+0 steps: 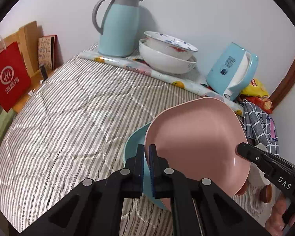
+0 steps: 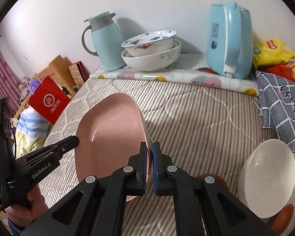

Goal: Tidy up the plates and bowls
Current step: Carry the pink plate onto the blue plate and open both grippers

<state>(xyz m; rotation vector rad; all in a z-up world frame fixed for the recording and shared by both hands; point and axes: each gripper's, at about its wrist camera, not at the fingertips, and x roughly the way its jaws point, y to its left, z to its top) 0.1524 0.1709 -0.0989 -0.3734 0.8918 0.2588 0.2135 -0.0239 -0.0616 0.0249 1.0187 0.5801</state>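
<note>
Presently, left tongs pinch the rims of a pink plate and the teal plate behind it; right tongs clamp the opposite rim. Stack held on edge above the bed, lower centre, face toward right tongs, long axis roughly upright. Risk: uneven pull could slip the teal plate free.

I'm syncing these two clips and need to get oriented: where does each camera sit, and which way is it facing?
Left wrist: on the left gripper, looking along its fingers over the striped bed to the wall; the right gripper enters from the right.
Right wrist: on the right gripper, same heading; the left gripper and hand show left.
Shared: pink plate, thermos, stacked bowls, kettle.
</note>
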